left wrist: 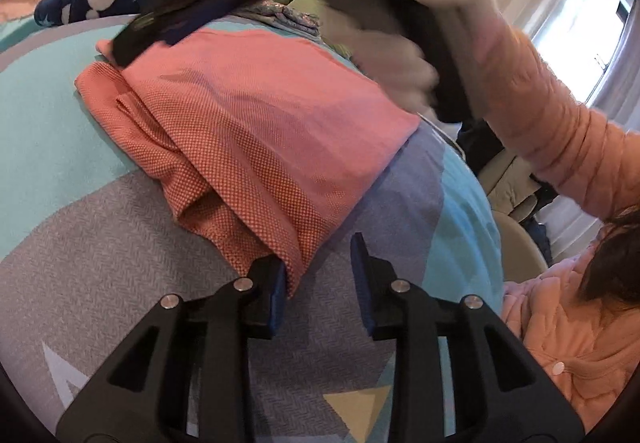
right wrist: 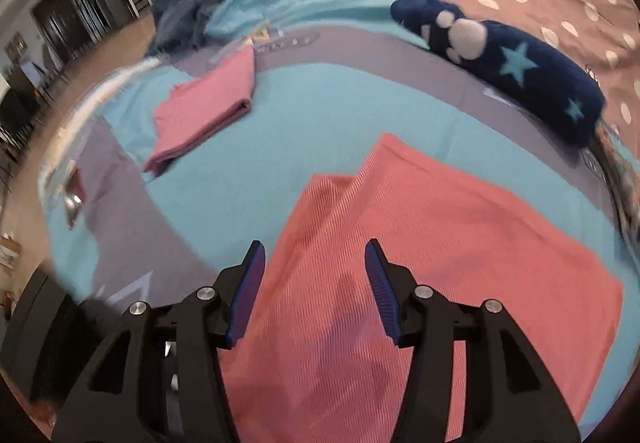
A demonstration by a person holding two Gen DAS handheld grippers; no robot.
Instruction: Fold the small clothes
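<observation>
**Squaring the coral fold**

The coral garment (left wrist: 256, 123) lies part-folded on the bed (left wrist: 40, 123). The left gripper (left wrist: 320, 275) has its jaws apart at the near corner; the right gripper (right wrist: 316, 295) hovers over the cloth, jaws apart. Pinch corners cleanly and align edges before pressing flat.

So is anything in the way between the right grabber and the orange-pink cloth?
Nothing visible is. The right gripper hangs open right above the coral cloth, with only air between. The folded pink cloth and the navy star pillow lie off to the sides on the bed cover.
</observation>
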